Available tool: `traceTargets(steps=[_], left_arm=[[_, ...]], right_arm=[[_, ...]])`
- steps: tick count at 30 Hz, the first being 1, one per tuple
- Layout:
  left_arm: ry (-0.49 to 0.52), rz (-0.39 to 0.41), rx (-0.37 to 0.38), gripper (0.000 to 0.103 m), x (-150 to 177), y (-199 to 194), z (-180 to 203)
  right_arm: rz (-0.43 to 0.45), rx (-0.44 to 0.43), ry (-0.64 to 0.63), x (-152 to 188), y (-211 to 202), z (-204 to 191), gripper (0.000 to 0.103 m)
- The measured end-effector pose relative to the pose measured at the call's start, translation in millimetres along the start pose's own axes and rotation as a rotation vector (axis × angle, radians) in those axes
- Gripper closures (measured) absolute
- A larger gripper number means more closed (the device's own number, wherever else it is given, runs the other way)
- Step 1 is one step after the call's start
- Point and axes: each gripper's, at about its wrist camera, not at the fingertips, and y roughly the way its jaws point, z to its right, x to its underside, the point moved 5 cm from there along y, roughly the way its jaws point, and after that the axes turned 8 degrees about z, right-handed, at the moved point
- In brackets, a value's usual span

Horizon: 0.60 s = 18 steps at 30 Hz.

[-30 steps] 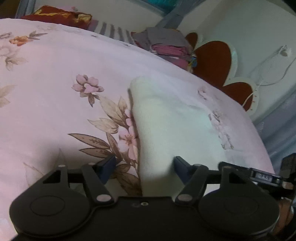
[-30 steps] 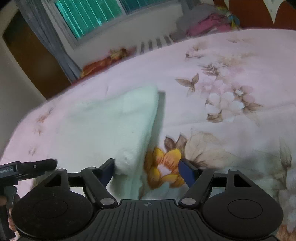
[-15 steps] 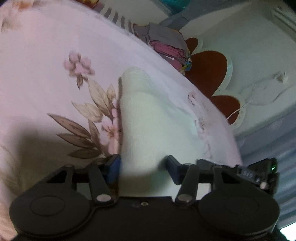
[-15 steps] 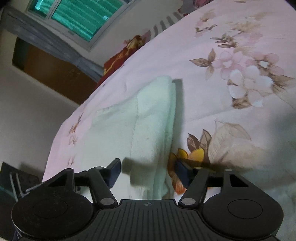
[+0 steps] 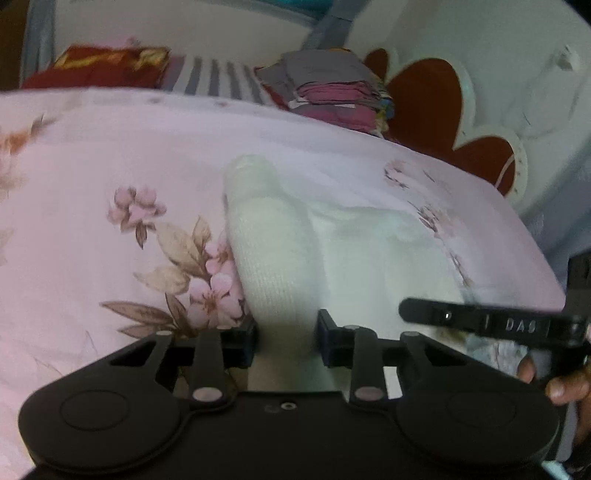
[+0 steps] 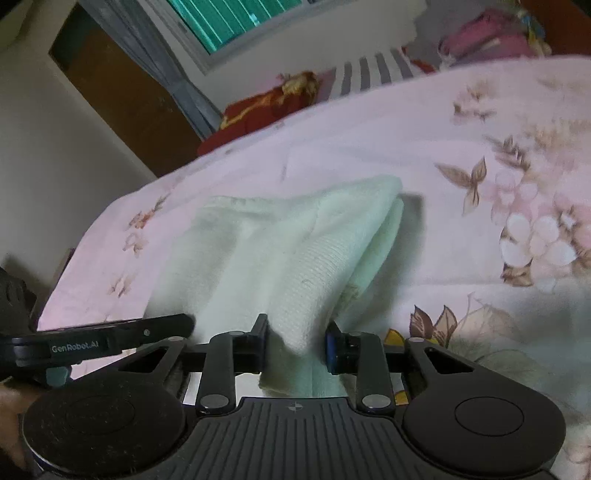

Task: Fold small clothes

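A pale cream knitted garment (image 5: 280,251) lies on the pink floral bedsheet (image 5: 92,192). My left gripper (image 5: 286,341) is shut on its near edge, and the cloth rises in a raised fold between the fingers. In the right wrist view the same garment (image 6: 288,251) lies on the sheet (image 6: 461,229), and my right gripper (image 6: 295,345) is shut on another part of its edge, lifting a ridge of cloth. Each gripper's handle shows at the edge of the other's view.
A stack of folded clothes (image 5: 332,92) sits at the bed's far end, beside a red flower-shaped headboard (image 5: 443,103). A red pillow (image 5: 103,68) lies at the far left. The bed edge (image 6: 74,266) drops off left of the garment. A window (image 6: 229,18) is behind.
Both grippers have closed from wide open onto the garment's edge and lifted it, so the cloth now stands up in folds between the fingers.
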Motion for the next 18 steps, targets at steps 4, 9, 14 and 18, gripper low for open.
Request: traceTargets(steps=[4,9,14,18], left_arm=[[0.049,0.018,0.008,0.073,-5,-19,-5],[0.067,0.022,0.023,0.073,-5,-49,-47],[0.077,0.021,0.011,0.073,-10,-88,-112],[0.064,0.013,-0.015,0.073,-13,-120,-174]], right_arm=[[0.024,0.007,-0.022,-3,-6,-23,0.074],[0.042,0.021,-0.059,5,6,-71,0.074],[0.049,0.013,-0.057,23,38,-134,0.074],[0.042,-0.012,-0.062,36,73,-192,0.074]])
